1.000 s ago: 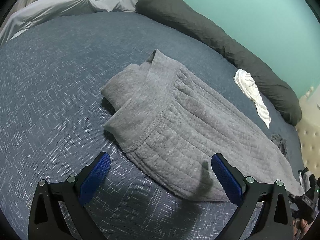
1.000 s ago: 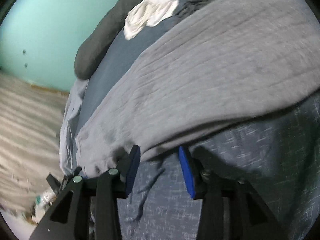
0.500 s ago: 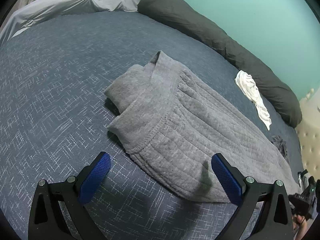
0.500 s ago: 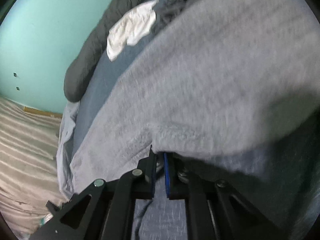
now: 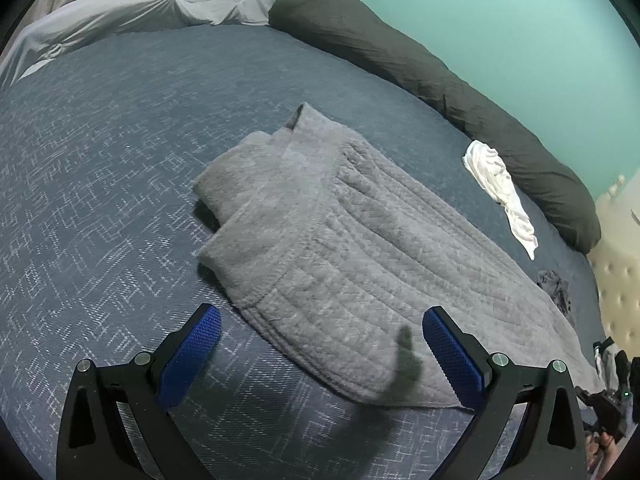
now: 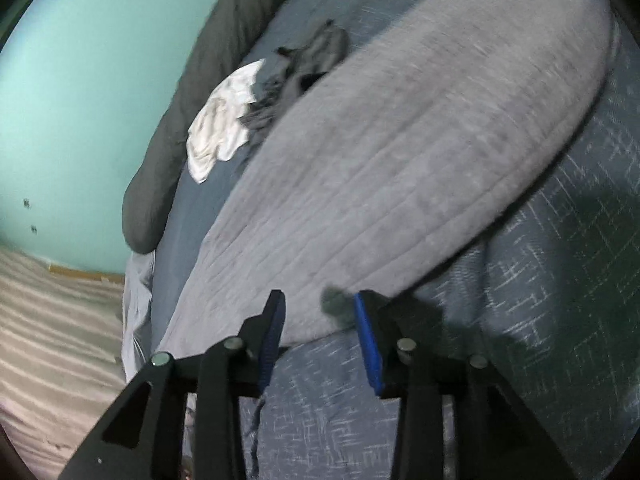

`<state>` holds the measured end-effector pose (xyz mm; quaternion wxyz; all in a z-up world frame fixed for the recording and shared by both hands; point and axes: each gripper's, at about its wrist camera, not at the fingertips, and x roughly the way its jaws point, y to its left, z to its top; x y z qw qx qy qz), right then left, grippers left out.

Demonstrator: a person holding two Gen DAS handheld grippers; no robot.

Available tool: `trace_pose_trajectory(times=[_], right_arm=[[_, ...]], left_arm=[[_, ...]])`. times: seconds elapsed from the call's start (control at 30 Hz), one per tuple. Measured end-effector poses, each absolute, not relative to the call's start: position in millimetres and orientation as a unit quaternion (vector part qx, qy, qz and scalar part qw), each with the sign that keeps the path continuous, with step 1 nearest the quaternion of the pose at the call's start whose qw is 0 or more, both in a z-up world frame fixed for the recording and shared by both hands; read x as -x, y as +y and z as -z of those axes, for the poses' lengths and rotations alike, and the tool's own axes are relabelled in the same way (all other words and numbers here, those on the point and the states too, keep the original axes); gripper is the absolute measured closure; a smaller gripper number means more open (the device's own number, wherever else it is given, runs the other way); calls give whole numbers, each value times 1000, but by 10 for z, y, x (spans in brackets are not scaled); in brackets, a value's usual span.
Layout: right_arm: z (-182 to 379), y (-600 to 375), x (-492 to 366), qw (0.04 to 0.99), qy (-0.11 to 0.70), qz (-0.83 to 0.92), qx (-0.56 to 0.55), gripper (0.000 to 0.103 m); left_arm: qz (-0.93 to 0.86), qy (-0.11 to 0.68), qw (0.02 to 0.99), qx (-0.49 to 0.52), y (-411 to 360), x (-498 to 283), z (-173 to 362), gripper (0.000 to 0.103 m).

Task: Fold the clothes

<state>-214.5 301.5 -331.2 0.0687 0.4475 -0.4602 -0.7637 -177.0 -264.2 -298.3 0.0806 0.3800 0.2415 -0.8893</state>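
My left gripper (image 5: 320, 350) hangs wide open over the bed (image 5: 120, 160). The grey quilted garment (image 5: 344, 248) lies at 12 o'clock, looking soft, thick and floppy. My right gripper (image 6: 318, 334), half spread and empty, sits at its hem; I'd pinch that stitched edge.

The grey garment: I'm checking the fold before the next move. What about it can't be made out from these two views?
- Left wrist view: the grey garment has its far right end cut off behind the right finger of the left tongs and the picture's edge.
- Its underside, against the bedspread, is hidden.
- Right wrist view: motion blur smears its hem by the right tongs.
- The dark crumpled cloth is too blurred to identify.
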Motion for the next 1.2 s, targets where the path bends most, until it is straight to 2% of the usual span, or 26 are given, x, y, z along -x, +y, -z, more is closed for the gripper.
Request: trace_pose_trajectory(times=[0.23, 0.37, 0.57, 0.77, 1.2], right_arm=[[3415, 3019, 2178, 51, -469, 763, -442, 70], [3264, 3169, 2111, 57, -444, 782, -434, 69], [3009, 4081, 1898, -19, -434, 811, -391, 68], [2759, 5036, 1678, -101, -424, 832, -343, 62], [2944, 5832, 2008, -148, -439, 815, -348, 62]], left_arm=[[892, 236, 72, -378, -2524, 1811, 2947, 0], [895, 231, 68, -376, -2402, 1870, 2898, 0], [901, 221, 66, -367, -2221, 1962, 2791, 0], [909, 215, 69, -350, -2110, 1999, 2654, 0], [923, 178, 60, -335, -1644, 2146, 2545, 0]])
